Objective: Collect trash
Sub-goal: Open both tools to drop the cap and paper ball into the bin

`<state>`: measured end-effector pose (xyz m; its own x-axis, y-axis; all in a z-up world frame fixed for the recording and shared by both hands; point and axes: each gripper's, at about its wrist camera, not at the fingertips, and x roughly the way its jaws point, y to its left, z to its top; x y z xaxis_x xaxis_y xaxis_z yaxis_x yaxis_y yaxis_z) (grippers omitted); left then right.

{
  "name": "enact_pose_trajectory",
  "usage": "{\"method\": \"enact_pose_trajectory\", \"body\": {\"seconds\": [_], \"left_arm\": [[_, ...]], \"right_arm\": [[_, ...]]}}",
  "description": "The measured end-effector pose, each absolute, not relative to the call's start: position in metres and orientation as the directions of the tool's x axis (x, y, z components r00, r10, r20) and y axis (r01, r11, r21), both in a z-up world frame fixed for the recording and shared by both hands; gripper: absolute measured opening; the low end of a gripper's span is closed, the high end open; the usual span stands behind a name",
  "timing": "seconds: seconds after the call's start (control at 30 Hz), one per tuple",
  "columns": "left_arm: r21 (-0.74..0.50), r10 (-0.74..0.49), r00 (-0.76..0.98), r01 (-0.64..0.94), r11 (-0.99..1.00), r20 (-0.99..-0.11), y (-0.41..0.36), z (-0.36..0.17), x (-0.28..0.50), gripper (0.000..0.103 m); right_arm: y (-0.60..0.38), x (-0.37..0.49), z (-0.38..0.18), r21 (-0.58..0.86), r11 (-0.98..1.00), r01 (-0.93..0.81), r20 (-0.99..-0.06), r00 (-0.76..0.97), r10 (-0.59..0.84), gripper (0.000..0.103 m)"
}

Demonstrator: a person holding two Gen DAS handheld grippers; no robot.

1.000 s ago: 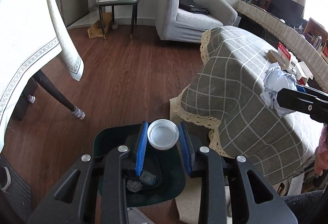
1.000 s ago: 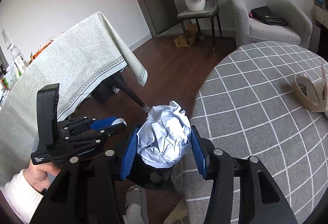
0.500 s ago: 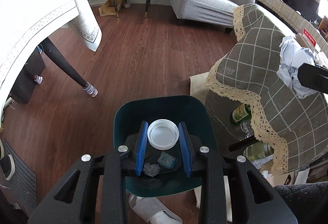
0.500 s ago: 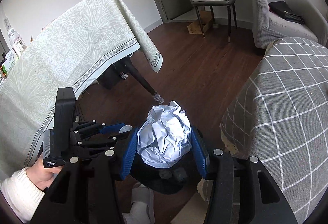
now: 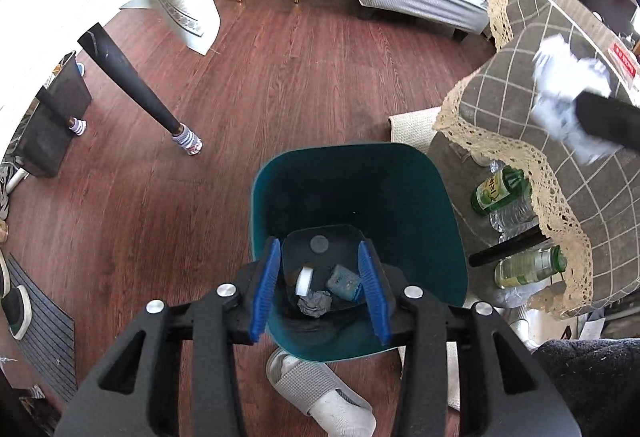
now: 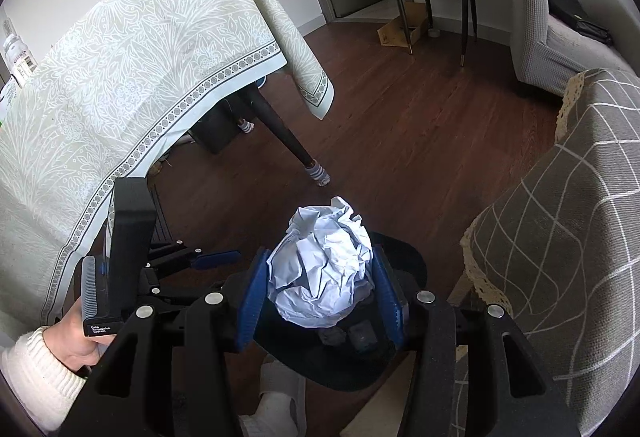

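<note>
item: left gripper (image 5: 320,291), above the teal bin (image 5: 416,173). state: jaws spread wide, nothing between them. half a second back they pinched a white cap (image 5: 304,280); it now lies on edge at the bin's bottom, near the left wall, beside a grey wad (image 5: 315,304) and a blue scrap (image 5: 342,281). reading: one piece of trash delivered, left tool free for the next pick.

item: right gripper (image 6: 320,297). state: clamped on a crumpled paper ball (image 6: 320,269), over the bin's near rim. reading: paper likely next to drop.

item: bottles (image 5: 500,189) under the checked cloth's (image 5: 580,205) lace edge, untouched.
</note>
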<state>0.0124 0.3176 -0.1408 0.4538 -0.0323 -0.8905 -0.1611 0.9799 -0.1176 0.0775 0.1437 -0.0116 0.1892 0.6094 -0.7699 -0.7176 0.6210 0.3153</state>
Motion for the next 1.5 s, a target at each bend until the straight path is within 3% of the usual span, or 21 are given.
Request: {"method": "enact_pose_trajectory", "body": {"seconds": [0.1, 0.63, 0.87, 1.03, 1.13, 1.23, 1.5], "left_arm": [[-0.129, -0.035, 0.468, -0.171, 0.977, -0.883, 0.324, -0.137, 0.008, 0.047], [-0.192, -0.021, 0.624, -0.209, 0.959, -0.781, 0.348, -0.082, -0.008, 0.076], [-0.206, -0.012, 0.676, -0.208, 0.956, -0.737, 0.348, -0.062, -0.011, 0.071], [-0.195, 0.004, 0.706, -0.2, 0.96, -0.708, 0.343, -0.05, -0.011, 0.055], [-0.197, 0.001, 0.726, -0.188, 0.962, -0.688, 0.34, -0.041, -0.011, 0.049], [-0.212, -0.008, 0.742, -0.181, 0.96, -0.671, 0.337, -0.034, -0.01, 0.048], [-0.236, -0.027, 0.778, -0.157, 0.959, -0.628, 0.318, -0.012, -0.002, 0.048]], "right_arm": [[0.153, 0.076, -0.021, 0.312, 0.618, -0.721, -0.783, 0.173, 0.597, 0.051], [0.185, 0.07, -0.088, 0.287, 0.633, -0.719, -0.874, 0.074, 0.48, 0.051], [0.189, 0.066, -0.113, 0.271, 0.641, -0.719, -0.908, 0.031, 0.418, 0.051], [0.187, 0.064, -0.127, 0.263, 0.643, -0.72, -0.923, 0.006, 0.384, 0.052], [0.182, 0.063, -0.128, 0.265, 0.645, -0.716, -0.926, -0.002, 0.378, 0.06], [0.176, 0.063, -0.126, 0.254, 0.648, -0.718, -0.928, 0.007, 0.372, 0.064], [0.162, 0.057, -0.112, 0.232, 0.633, -0.738, -0.925, 0.035, 0.379, 0.064]]}}
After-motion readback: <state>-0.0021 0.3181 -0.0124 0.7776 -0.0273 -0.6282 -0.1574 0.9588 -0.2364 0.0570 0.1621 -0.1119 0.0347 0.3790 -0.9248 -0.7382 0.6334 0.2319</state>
